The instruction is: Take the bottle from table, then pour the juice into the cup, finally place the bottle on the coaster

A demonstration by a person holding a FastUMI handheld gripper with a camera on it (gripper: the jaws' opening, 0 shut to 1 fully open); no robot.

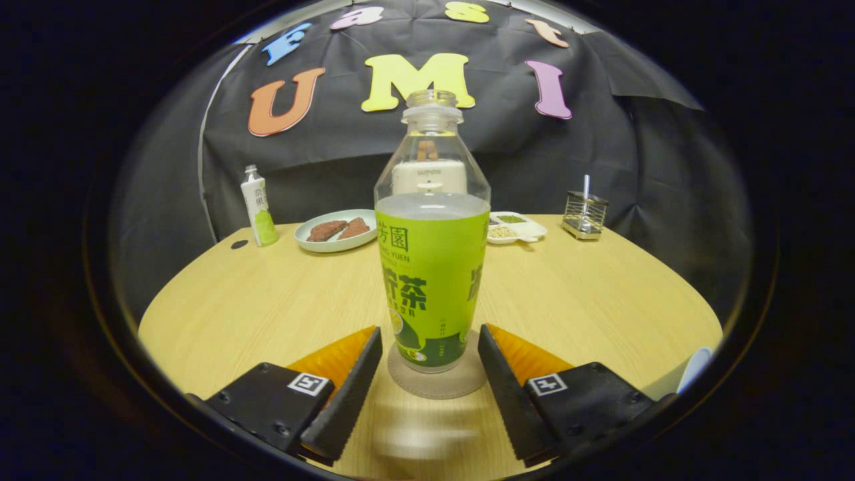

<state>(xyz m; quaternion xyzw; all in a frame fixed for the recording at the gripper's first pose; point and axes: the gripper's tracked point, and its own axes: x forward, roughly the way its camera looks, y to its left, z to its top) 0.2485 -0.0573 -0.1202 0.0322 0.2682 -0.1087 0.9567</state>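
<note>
An uncapped clear bottle [431,267] with a green label stands upright on a round tan coaster [437,382] on the wooden table. Liquid fills it up to the top of the label. My gripper [431,354] is open, its two fingers spread to either side of the bottle's base with a gap on each side, touching nothing. At the table's near right edge, beside the right finger, a sliver of a white cup [695,367] shows.
Beyond the bottle lie a pale plate [320,242] with brown pieces, a white divided dish [528,232] of grains, a small capped bottle [258,207] at the back left and a wire holder [584,215] at the back right. A white appliance [429,175] shows through the bottle's neck.
</note>
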